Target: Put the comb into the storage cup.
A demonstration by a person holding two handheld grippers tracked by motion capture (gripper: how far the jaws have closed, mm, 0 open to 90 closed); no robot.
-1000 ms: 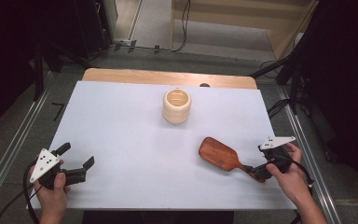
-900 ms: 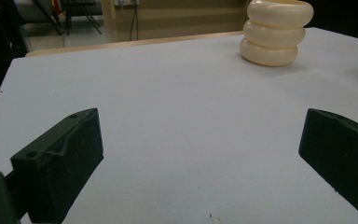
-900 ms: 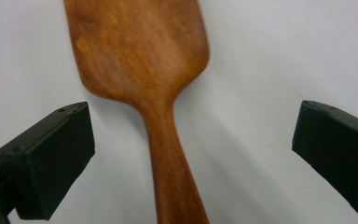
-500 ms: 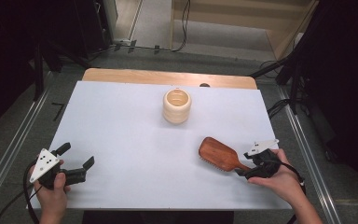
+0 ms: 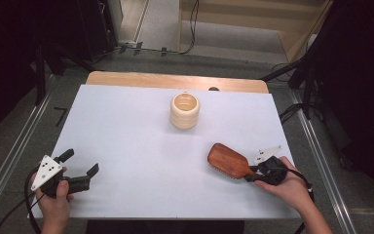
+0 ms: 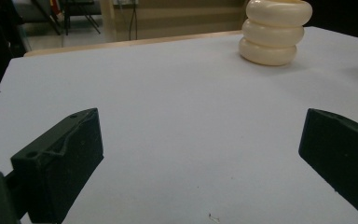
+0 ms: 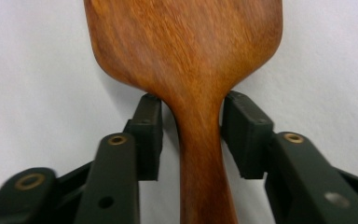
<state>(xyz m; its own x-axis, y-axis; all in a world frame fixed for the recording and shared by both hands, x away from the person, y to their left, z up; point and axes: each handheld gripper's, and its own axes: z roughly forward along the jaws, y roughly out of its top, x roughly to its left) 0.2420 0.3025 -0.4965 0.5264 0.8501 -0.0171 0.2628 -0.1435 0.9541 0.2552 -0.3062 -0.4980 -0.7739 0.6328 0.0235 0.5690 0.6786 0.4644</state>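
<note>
High view first: a wooden hairbrush (image 5: 229, 161) lies bristles down near the right edge of the white worktop (image 5: 141, 126), its handle pointing toward the person, which is why the right gripper (image 5: 259, 171) comes at it from that end. From the right gripper view, the jaws have just been closing and now flank the narrow neck of the brush handle (image 7: 200, 154); the right pad looks to be touching the wood, while a thin dark gap shows beside the left pad, so I judge the grip not quite made. Taking the neck makes sense, since it is the slimmest part and the head cannot slide through. The left gripper (image 5: 80, 171) rests near the front left corner with its jaws spread wide and nothing between them, apparently waiting. A cream ribbed holder (image 5: 185, 111) stands upright toward the back, well apart from the brush.
</note>
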